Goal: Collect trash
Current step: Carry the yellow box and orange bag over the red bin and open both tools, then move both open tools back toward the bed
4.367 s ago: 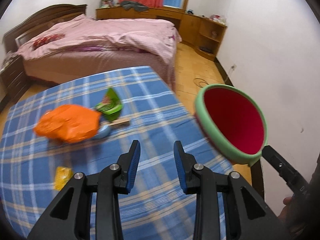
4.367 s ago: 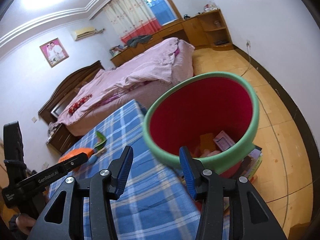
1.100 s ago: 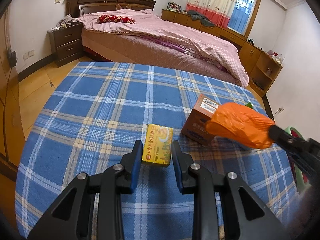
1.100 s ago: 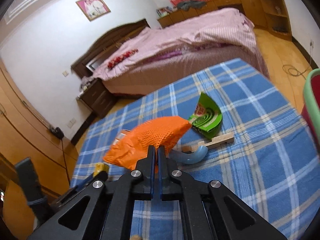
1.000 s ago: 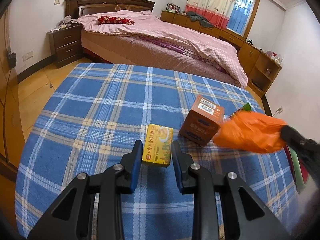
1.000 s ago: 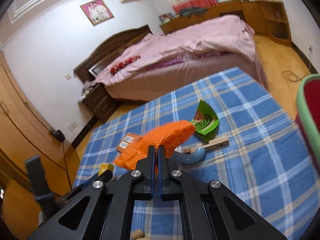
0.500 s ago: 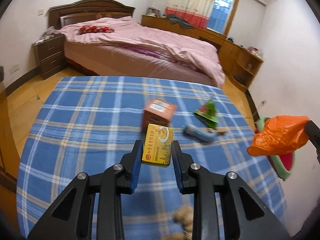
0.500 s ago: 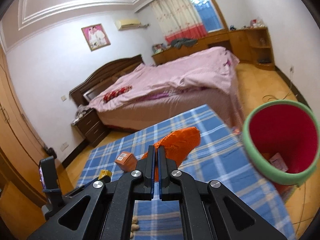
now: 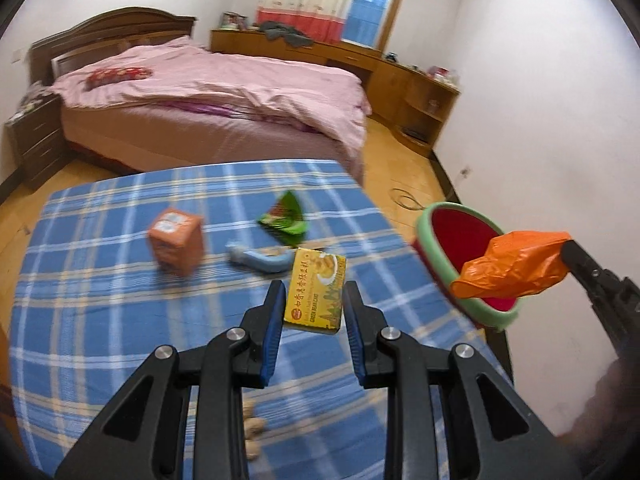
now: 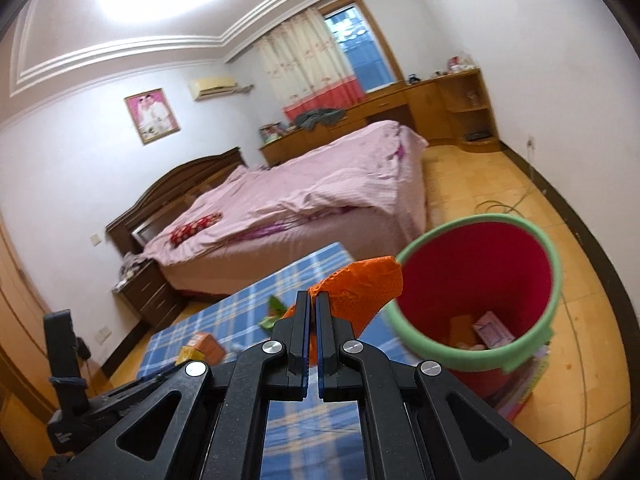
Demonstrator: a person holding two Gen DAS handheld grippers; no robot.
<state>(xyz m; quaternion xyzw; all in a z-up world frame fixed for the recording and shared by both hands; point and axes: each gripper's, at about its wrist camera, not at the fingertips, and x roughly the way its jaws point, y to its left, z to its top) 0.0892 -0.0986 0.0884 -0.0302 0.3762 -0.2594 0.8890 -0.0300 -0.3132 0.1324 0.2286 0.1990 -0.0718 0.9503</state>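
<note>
- Since half a second ago: carried rightward off the tabletop toward the bin, both loads; green-rimmed bin (image 10: 476, 292) now larger and closer in the right wrist view, orange plastic bag (image 10: 360, 288) now at its near rim.
- Right gripper (image 10: 312, 296): pressed nearly together, clamped on the neck of the orange plastic bag; bag bulging forward past the fingertips, its far end overlapping the bin's green rim.
- From the left wrist view: same orange bag (image 9: 512, 268) hanging from the black tip of the other tool, in front of the bin's red mouth (image 9: 460, 236).
- Left gripper (image 9: 314, 296): closed on a yellow box (image 9: 316, 290) with "GREEN BEAN CAKE" printed along its lower edge; box upright between the blue pads, lifted above the blue plaid tablecloth (image 9: 100, 312).
- Inside the bin, red lining and a few scraps at the bottom, among them a pink-and-white packet (image 10: 494, 334).
- Left on the cloth: small orange carton (image 9: 176, 240), blurred; green wrapper (image 9: 284, 220) beyond it; light blue curved piece (image 9: 260, 260) just beside a wooden stick (image 9: 316, 245).
- Peanuts (image 9: 250, 428) near the table's front edge, partly hidden by the left tool's frame.
- Behind the table: bed with pink cover (image 9: 208, 96), wooden cabinets under the window.
</note>
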